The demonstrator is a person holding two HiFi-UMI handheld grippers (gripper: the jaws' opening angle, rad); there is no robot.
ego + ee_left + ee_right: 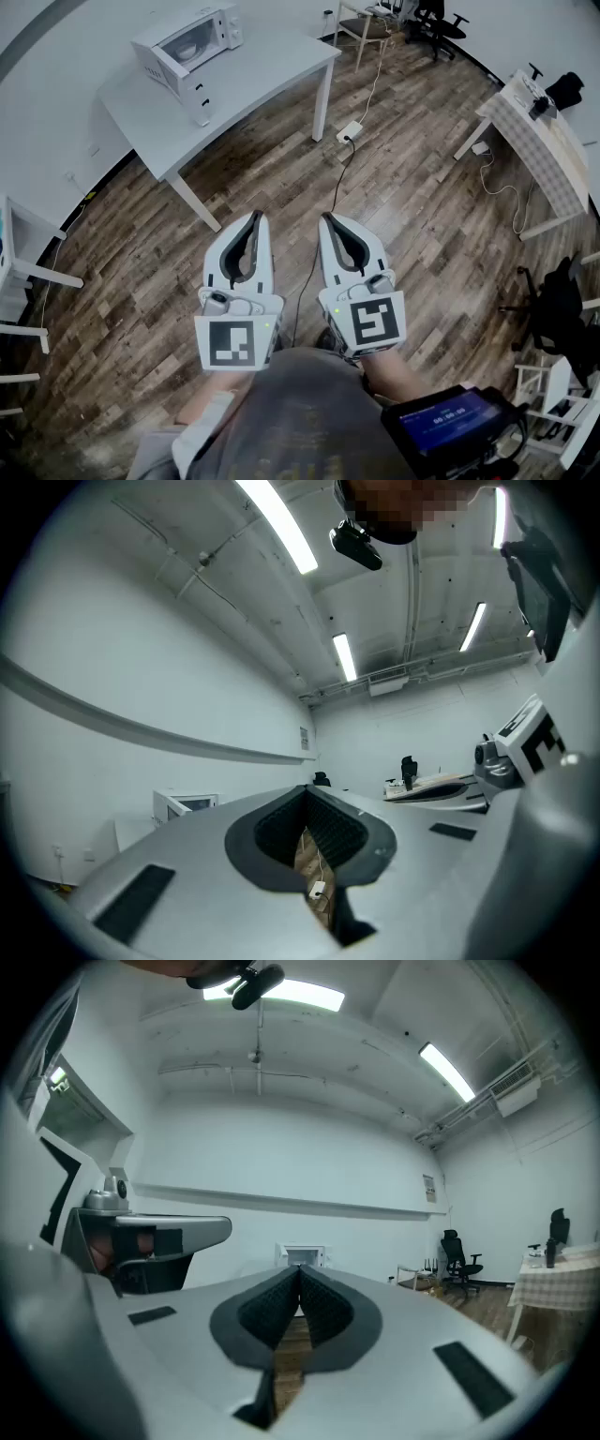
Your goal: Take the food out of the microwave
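Note:
A white microwave stands with its door closed on a white table at the far left of the head view. Something pale shows dimly behind its window; I cannot tell what it is. My left gripper and right gripper hang side by side over the wooden floor, well short of the table. Both are shut with nothing between the jaws. The left gripper view has the left gripper with the microwave small at the left. In the right gripper view the microwave sits just past the right gripper.
A power strip lies on the floor by the table leg, its cable trailing toward me. A table with a checked cloth stands at the right, office chairs at the back, white furniture at the left edge.

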